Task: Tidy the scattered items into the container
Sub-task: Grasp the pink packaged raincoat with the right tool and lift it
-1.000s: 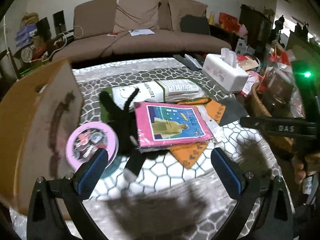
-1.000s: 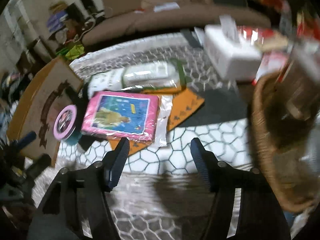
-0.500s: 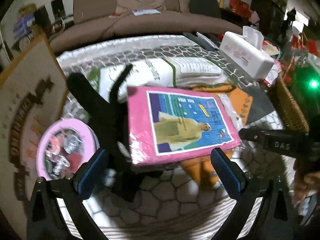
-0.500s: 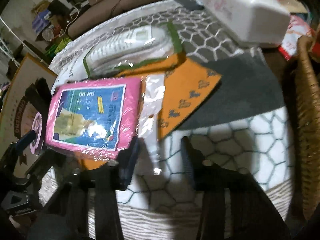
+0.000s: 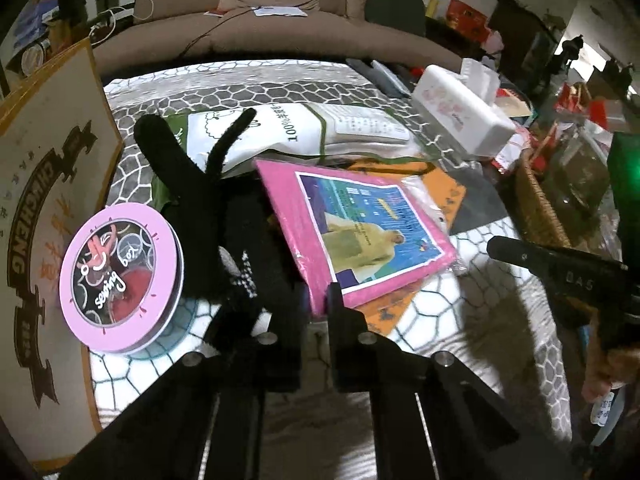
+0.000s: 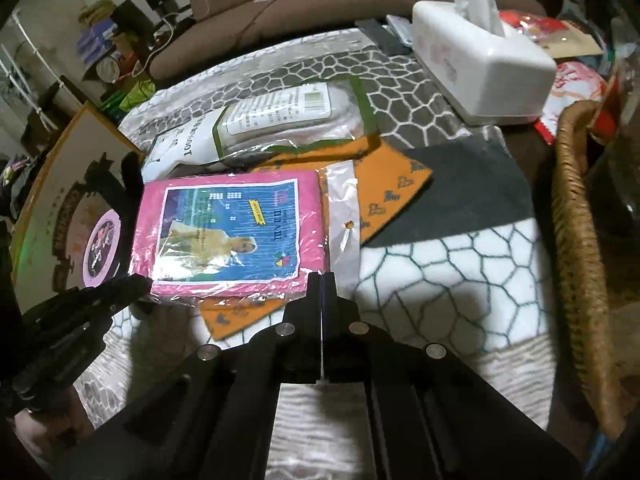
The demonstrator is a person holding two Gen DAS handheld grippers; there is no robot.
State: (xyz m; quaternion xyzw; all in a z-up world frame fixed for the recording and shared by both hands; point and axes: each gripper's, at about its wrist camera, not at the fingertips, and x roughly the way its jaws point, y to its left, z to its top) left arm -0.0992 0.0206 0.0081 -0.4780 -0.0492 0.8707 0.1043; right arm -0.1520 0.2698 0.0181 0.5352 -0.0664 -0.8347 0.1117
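Note:
A pink raincoat packet (image 5: 360, 232) (image 6: 232, 232) lies on top of an orange cloth (image 5: 448, 188) and a black glove (image 5: 216, 216). My left gripper (image 5: 318, 300) is closing, its pads pressing on the packet's near left corner. My right gripper (image 6: 322, 280) is closing too, fingers together at the packet's near right corner by its clear flap. Seen from the left wrist, the right gripper's tip (image 5: 494, 244) stands just clear of the packet. A pink round sewing tin (image 5: 120, 276) sits to the left. Behind lies a white and green pack (image 5: 280, 132).
A printed cardboard box (image 5: 44, 220) stands along the left edge of the table. A wicker basket (image 6: 576, 240) full of things is at the right edge. A white tissue box (image 6: 484, 64) stands at the back right. A brown sofa (image 5: 280, 32) runs behind the table.
Both grippers came down to the pink packet and closed from wide open. The left one now clamps the packet's near corner. The right one's fingers have met at the other corner.

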